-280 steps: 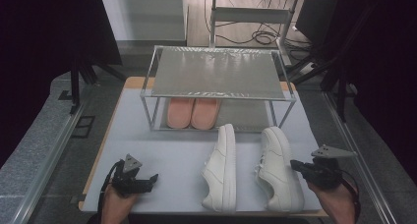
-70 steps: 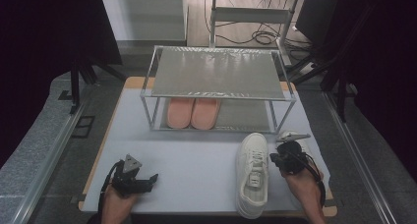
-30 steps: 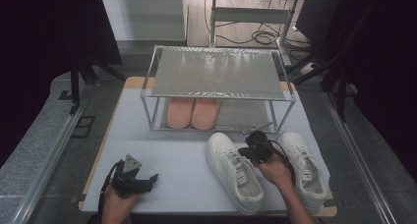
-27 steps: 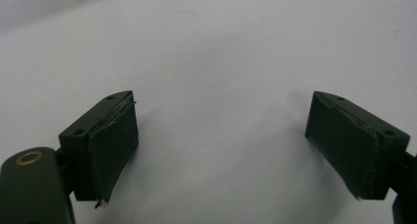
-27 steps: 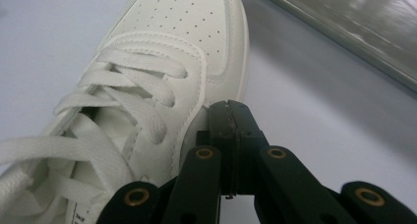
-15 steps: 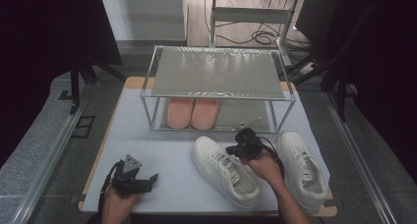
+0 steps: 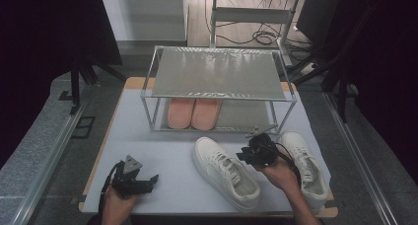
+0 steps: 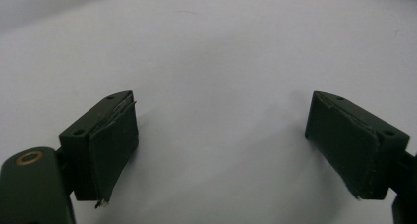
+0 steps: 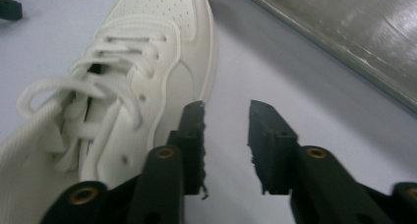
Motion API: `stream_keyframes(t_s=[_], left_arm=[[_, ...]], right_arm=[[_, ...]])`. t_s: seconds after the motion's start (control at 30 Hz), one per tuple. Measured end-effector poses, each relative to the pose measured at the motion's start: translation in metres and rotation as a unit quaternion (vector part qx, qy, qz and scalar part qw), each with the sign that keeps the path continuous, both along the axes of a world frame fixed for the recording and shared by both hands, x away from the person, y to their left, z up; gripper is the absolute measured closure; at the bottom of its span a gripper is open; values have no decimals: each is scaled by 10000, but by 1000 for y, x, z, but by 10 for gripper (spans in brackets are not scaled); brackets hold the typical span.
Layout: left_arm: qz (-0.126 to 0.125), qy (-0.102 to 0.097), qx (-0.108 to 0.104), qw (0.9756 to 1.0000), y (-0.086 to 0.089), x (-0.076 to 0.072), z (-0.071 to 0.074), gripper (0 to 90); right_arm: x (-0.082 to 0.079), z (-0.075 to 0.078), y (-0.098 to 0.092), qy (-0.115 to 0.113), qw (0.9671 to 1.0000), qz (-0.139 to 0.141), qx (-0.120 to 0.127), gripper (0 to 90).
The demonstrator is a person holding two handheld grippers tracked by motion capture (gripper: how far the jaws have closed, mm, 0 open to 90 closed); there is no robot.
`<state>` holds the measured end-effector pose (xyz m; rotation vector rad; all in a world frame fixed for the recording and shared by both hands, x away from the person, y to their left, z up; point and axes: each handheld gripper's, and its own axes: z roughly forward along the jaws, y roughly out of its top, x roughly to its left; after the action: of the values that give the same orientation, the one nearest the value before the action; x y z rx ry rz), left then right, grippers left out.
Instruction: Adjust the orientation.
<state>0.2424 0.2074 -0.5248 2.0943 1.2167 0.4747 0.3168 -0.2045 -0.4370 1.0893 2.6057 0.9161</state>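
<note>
Two white sneakers lie on the white mat. The left sneaker [image 7: 225, 172] [image 9: 133, 86] lies askew with its toe to the far left, and the other sneaker [image 7: 306, 167] is by the mat's right edge. My right gripper [image 7: 242, 156] [image 9: 224, 111] hovers between them, just right of the left sneaker's laces. Its jaws have just been opening and nothing is between them. My left gripper [image 7: 152, 178] [image 8: 223, 100] rests wide open on the mat at the front left, with only bare mat between its fingers.
A metal two-tier shoe rack [image 7: 217, 77] stands at the back of the mat, with its lower shelf [image 9: 344, 32] close to my right gripper. A pair of pink slippers [image 7: 193, 113] sits on that lower shelf. Dark stands and cables lie beyond the table.
The left sneaker slid left and turned its toe to the far left with my right gripper on it. The right gripper then let go and drew back a little. The left gripper stayed put.
</note>
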Motion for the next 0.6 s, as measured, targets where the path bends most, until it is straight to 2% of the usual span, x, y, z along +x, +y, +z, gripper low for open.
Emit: stream_keyframes(t_s=[0.07, 0.23, 0.4, 0.6], left_arm=[[2, 3, 0, 10000, 0, 0, 0, 128], [-11, -5, 9, 10000, 0, 0, 0, 128], [-10, -3, 6, 10000, 0, 0, 0, 128], [19, -5, -24, 10000, 0, 0, 0, 128]], right_arm=[[-5, 1, -4, -31, 10000, 6, -36, 617], [-14, 4, -17, 73, 10000, -34, 48, 562], [-25, 8, -27, 63, 9999, -95, 79, 479], [-38, 12, -33, 76, 9999, -51, 111, 470]])
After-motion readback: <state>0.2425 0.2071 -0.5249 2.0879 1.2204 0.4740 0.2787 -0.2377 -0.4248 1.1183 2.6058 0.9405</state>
